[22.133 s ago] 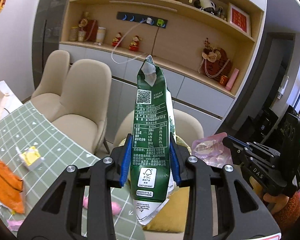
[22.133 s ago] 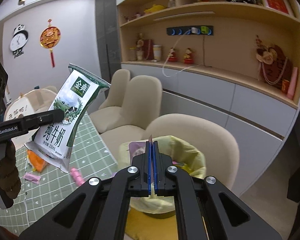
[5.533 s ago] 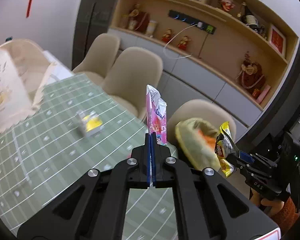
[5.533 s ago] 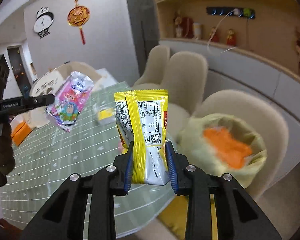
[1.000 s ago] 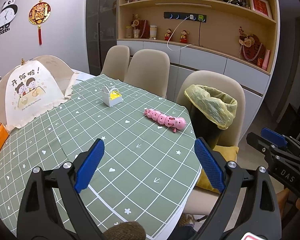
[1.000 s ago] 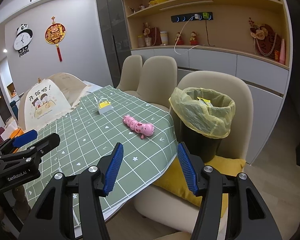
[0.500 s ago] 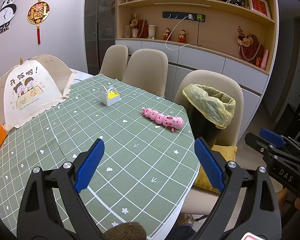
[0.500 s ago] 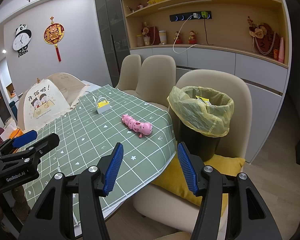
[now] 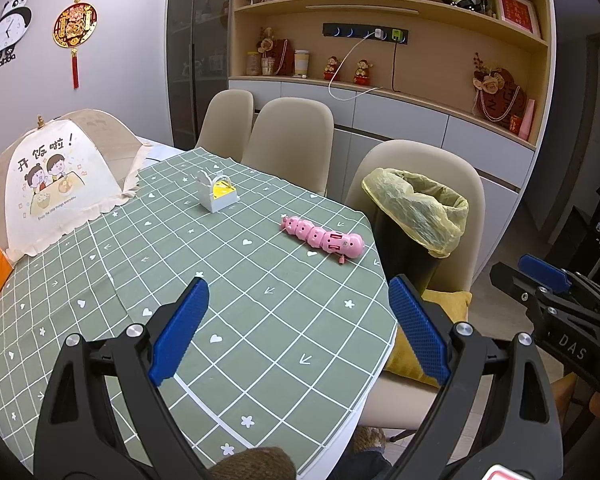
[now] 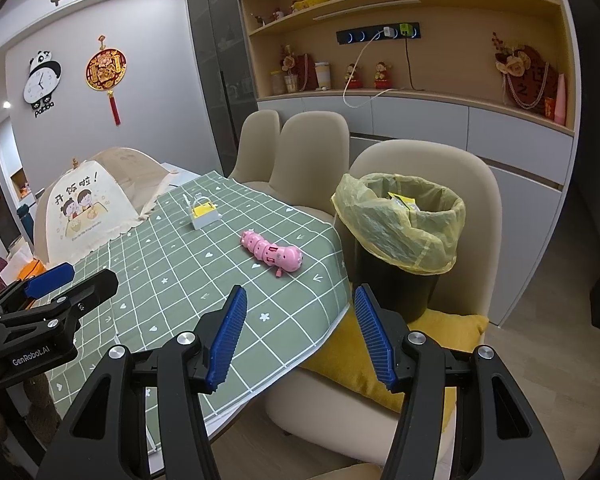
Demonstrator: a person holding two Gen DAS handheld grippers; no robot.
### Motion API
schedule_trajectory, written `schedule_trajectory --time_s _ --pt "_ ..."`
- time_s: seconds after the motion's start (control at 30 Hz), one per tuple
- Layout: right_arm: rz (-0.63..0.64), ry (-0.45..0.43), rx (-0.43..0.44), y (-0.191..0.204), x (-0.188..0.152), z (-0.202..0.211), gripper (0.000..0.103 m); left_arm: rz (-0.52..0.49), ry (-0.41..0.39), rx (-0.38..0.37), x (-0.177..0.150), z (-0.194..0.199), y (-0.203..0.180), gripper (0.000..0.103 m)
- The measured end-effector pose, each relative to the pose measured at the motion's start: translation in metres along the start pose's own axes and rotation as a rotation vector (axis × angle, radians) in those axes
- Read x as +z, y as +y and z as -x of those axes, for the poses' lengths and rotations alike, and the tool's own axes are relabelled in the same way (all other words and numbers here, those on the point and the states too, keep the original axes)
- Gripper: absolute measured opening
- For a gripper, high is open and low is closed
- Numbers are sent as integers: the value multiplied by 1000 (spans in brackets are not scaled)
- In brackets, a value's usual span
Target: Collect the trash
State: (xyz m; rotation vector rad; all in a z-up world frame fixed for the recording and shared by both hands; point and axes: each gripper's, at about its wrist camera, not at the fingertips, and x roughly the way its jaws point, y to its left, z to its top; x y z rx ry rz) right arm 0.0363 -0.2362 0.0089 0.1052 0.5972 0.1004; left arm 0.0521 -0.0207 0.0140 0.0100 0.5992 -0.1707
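Hovering spread and empty: left tongs (image 9: 298,328), right tongs (image 10: 300,334). Bin (image 10: 400,236) sits upper right on a chair, wrapper inside. Pink toy (image 10: 271,255) lies mid-frame on the counter (image 10: 172,280), long axis slanting toward the bin, nearer the right tongs.

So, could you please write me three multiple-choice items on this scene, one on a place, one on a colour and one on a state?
1. Where does the black bin with the yellow plastic liner stand?
A. on the beige chair at the table's end
B. on the green checked tablecloth
C. on the wall shelf

2. What colour is the segmented caterpillar toy?
A. blue
B. pink
C. orange

3. How are the left gripper and right gripper?
A. both shut on wrappers
B. one open, one shut
C. both open, empty

Answers: 1 A, the bin rests on a yellow cushion on the chair seat; 2 B, its body is pink; 3 C, both pairs of blue pads stand apart with nothing between.
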Motion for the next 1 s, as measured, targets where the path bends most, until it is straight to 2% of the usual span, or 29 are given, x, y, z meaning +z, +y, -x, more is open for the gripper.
schedule_trajectory --time_s 0.67,0.73,0.83,0.9,1.0 --pt "2 -6 -13 3 0 4 53 -9 -5 -1 1 0 3 87" --pt "6 -1 -18 4 1 2 53 3 10 -7 0 -3 6 87" --pt "11 19 -25 8 3 -5 53 65 72 -4 -1 -15 25 87" --pt "35 41 -15 15 5 -17 53 139 109 49 -4 -28 53 87" --pt "150 129 62 41 7 -58 53 289 145 227 -15 -56 124 87"
